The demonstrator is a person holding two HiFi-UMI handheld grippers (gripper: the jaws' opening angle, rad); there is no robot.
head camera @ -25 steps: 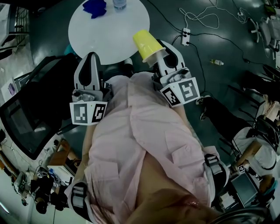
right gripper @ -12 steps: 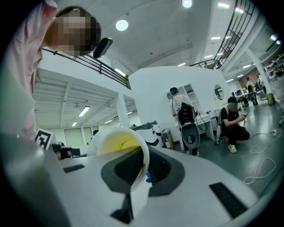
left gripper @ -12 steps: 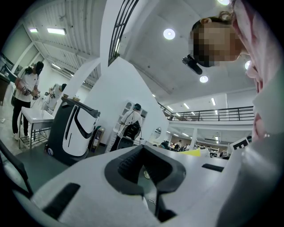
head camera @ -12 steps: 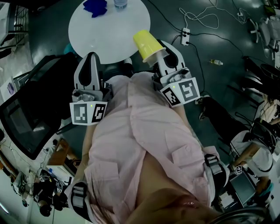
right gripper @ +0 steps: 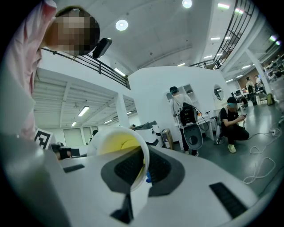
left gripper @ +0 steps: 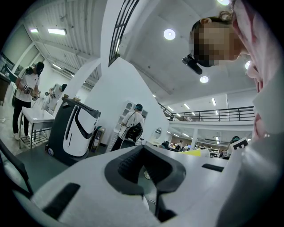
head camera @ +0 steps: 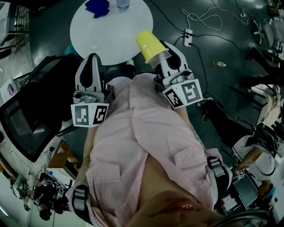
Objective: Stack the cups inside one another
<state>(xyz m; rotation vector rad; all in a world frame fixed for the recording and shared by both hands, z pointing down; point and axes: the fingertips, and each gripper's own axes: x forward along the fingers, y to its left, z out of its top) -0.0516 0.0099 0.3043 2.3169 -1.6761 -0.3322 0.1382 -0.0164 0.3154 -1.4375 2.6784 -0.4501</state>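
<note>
- White round table (head camera: 111,31) sits ahead of the person, well apart from both tools. The stacking has to happen over there, so this looks like carry/approach, with nesting not begun.
- Left gripper (head camera: 92,62): held level, jaws pressed together, nothing between them. It is free to steady the receiving cup.
- Right gripper (head camera: 156,56): held level, jaws pinching the yellow cup's wall at the rim, one pad inside and one outside.
- Yellow cup (head camera: 148,43): held in the air off the right gripper, lying roughly on its side, base towards the table edge, mouth back towards the tool. Not touching the table.
- Blue thing (head camera: 96,6) on the far part of the table: cup or cloth, cannot tell. The clear container (head camera: 123,3) beside it is cut off by the frame edge. No other cup is clearly in view.
- To do it well:
  - Find the receiving cup first.
  - Turn the yellow cup so base leads and its axis lines up with the other cup's mouth.
  - Keep the rim pinch light, since a thin wall likely buckles.
  - Brace the receiving cup with the left tool so it does not skid or tip.
  - Lower straight in and release only once it is seated.
</note>
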